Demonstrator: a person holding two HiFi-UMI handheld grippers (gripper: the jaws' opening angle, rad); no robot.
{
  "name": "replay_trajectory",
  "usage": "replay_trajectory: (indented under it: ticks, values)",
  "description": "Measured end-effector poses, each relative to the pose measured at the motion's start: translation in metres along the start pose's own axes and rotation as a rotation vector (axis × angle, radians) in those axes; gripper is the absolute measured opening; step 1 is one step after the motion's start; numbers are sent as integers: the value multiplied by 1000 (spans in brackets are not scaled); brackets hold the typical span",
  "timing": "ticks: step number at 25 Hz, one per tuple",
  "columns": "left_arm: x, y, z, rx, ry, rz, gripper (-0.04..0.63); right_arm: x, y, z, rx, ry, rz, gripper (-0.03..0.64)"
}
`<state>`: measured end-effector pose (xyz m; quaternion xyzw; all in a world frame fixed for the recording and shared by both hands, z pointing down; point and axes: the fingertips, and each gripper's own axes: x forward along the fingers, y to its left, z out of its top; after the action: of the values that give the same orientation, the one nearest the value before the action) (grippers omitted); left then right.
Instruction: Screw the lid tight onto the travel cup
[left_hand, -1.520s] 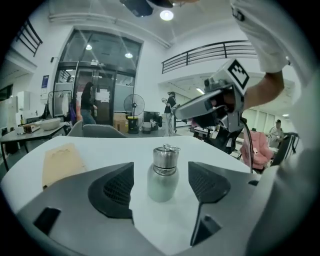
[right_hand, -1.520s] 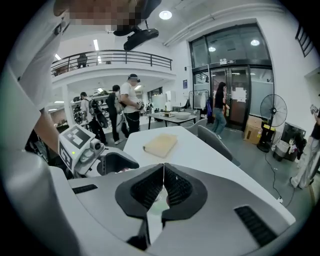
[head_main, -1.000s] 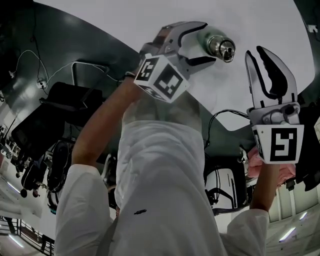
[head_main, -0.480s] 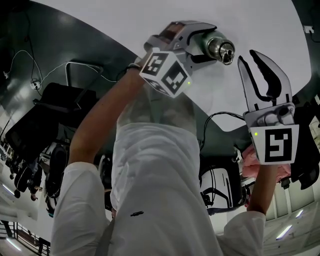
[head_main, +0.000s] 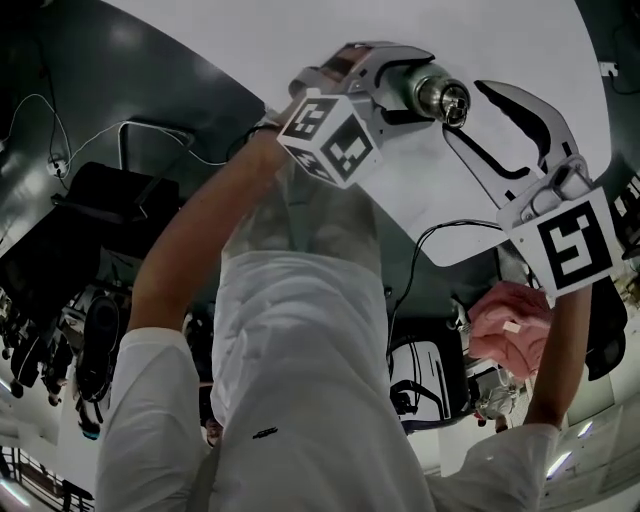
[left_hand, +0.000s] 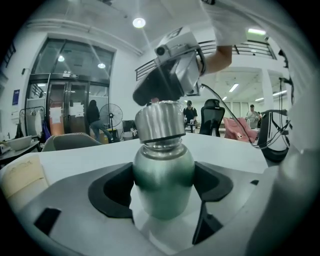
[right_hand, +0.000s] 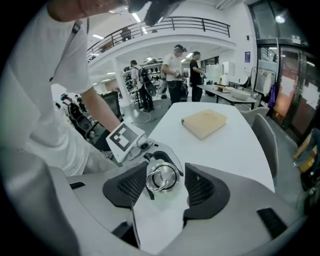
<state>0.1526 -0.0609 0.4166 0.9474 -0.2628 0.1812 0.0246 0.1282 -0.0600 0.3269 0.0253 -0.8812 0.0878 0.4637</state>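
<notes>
Over the white surface (head_main: 250, 40), the travel cup (left_hand: 163, 182) is clamped by its green body in the left gripper (head_main: 412, 85), whose fingers (left_hand: 112, 189) press both sides. Its silver lid (right_hand: 161, 177) wants a square bite on the rim before twisting, I judge. The right gripper (head_main: 463, 110) has fingers (right_hand: 205, 190) that have just been opening; they straddle the lid wide, not pressing.

Travel cup (left_hand: 163, 162) in left tongs (left_hand: 163, 187), lid (right_hand: 161, 177) just before right tongs (right_hand: 165, 191)
</notes>
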Motion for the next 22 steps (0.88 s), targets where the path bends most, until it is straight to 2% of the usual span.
replay_trajectory:
  ticks: [1, 7, 14, 19, 22]
  values:
    - [1, -1, 0, 2, 0, 1, 363, 4, -2, 0, 19, 3, 10, 216]
    - [2, 2, -1, -6, 7, 9, 362, 26, -5, 5, 114, 32, 92, 230]
    - [5, 1, 0, -5, 6, -1, 362, 28, 0, 3, 69, 108, 122, 206]
    - [5, 1, -1, -4, -5, -3, 362, 27, 1, 2, 14, 97, 240, 198]
    - [4, 1, 1, -3, -9, -2, 362, 27, 0, 3, 41, 95, 296, 192]
